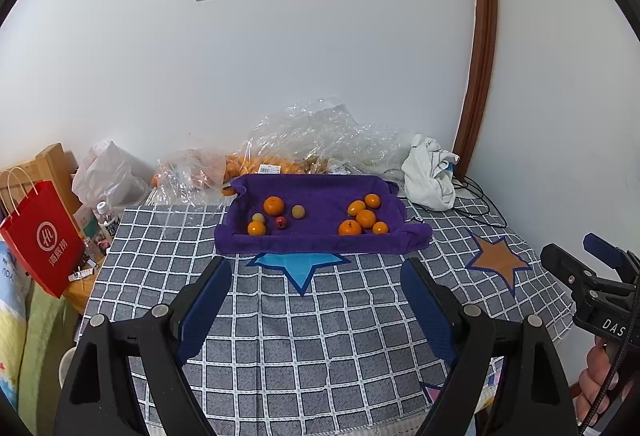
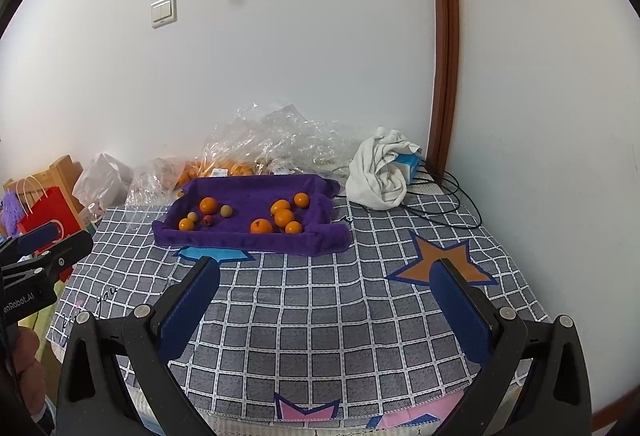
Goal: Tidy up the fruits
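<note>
The left gripper and right gripper hang with jaws spread wide, holding nothing, above the grey checked tablecloth. The purple towel-lined tray holds 10 small fruits in 2 clusters. Crumpled clear plastic bags and a white cloth crowd behind it.

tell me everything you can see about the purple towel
The purple towel is a soft, fuzzy-looking cloth spread on the checked tablecloth, its edges turned up into a shallow tray. Ten small fruits lie in it in two clusters. Crinkled clear plastic bags sit right behind it. Neither gripper touches it.
</note>
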